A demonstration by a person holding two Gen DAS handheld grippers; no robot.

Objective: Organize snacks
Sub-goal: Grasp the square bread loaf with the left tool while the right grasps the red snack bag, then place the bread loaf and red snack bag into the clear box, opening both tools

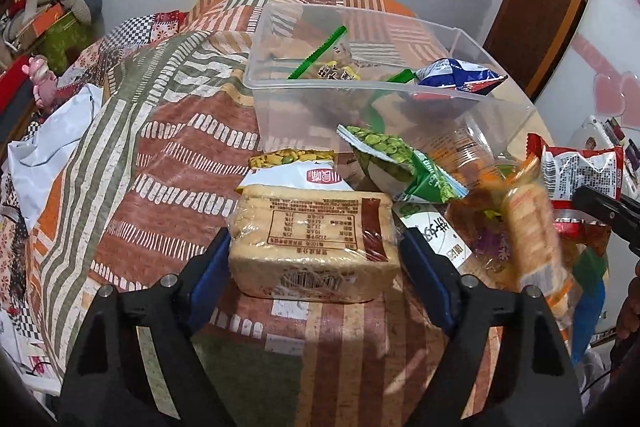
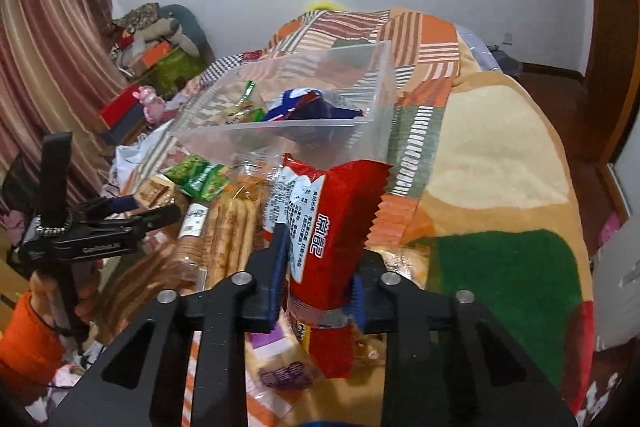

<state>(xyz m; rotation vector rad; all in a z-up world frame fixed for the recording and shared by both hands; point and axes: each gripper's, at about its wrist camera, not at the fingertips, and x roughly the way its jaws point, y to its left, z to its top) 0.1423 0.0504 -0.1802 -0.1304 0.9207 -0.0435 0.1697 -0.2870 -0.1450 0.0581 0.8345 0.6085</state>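
Observation:
My left gripper (image 1: 314, 247) is shut on a clear-wrapped pack of pale biscuits (image 1: 312, 239), just above the patterned bedspread (image 1: 160, 155). My right gripper (image 2: 318, 275) is shut on a red snack packet (image 2: 332, 227) and holds it upright above the snack pile. A clear plastic bin (image 1: 360, 95) stands behind the pile and holds a blue-and-white packet (image 1: 456, 75) and green-edged packets (image 1: 320, 55). The bin also shows in the right wrist view (image 2: 280, 131). The left gripper appears at the left of the right wrist view (image 2: 132, 215).
Loose snacks lie in front of the bin: a green bean packet (image 1: 392, 163), a white-and-yellow packet (image 1: 292, 167), long biscuit packs (image 2: 224, 239) and a purple-labelled pack (image 2: 280, 367). Boxes and soft toys (image 1: 44, 11) stand beside the bed at left. A curtain (image 2: 48, 67) hangs at far left.

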